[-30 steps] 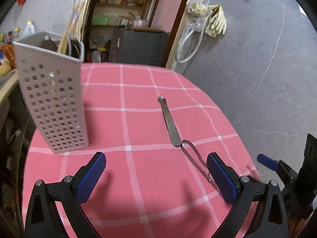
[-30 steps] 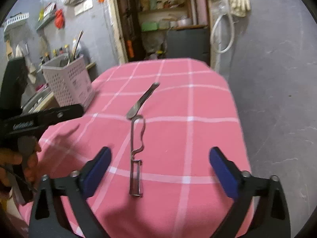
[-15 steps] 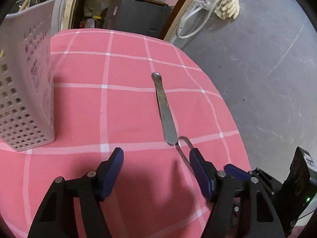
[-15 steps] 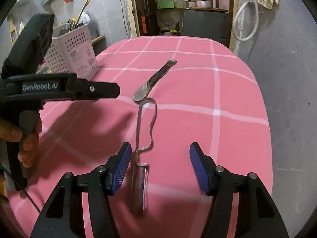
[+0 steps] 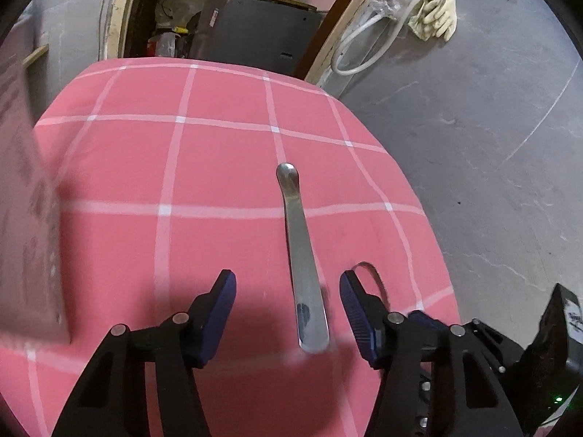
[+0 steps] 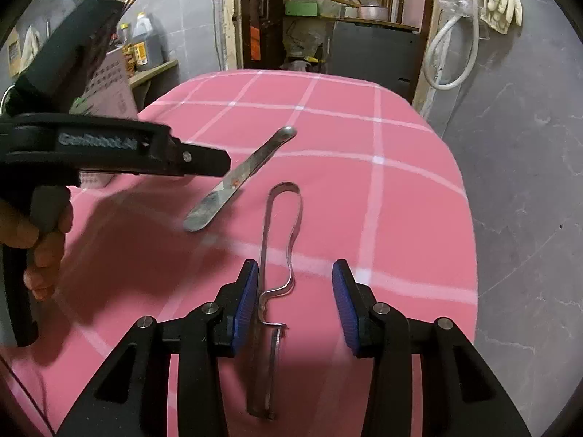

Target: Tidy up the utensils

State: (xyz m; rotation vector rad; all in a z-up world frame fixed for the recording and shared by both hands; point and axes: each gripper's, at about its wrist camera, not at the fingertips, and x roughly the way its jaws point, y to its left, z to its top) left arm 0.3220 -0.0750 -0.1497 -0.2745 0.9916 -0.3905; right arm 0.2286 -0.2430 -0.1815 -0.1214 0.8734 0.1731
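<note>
Butter knife and wire peeler lie on the pink checked tablecloth, each between a gripper's parted pads

The knife [image 5: 304, 276] lies lengthwise at mid-table, blade end near, between the left gripper [image 5: 288, 306] blue pads, which stand narrowly apart and clear of it. Just right of it lies the peeler [image 6: 277, 255], its loop pointing far; the right gripper [image 6: 291, 291] straddles it, gap moderate, left pad [image 6: 246, 298] touching or just beside the wire. The tablecloth [image 5: 218, 167] carries a white perforated basket [image 5: 25, 218] at far left

A flat, blunt stainless-steel butter knife [image 5: 301, 255] lies flat on the pink checked cloth, rounded handle end pointing away. Just beside its blade lies a bent-wire metal peeler [image 6: 278, 255], loop end nearest the knife.
</note>
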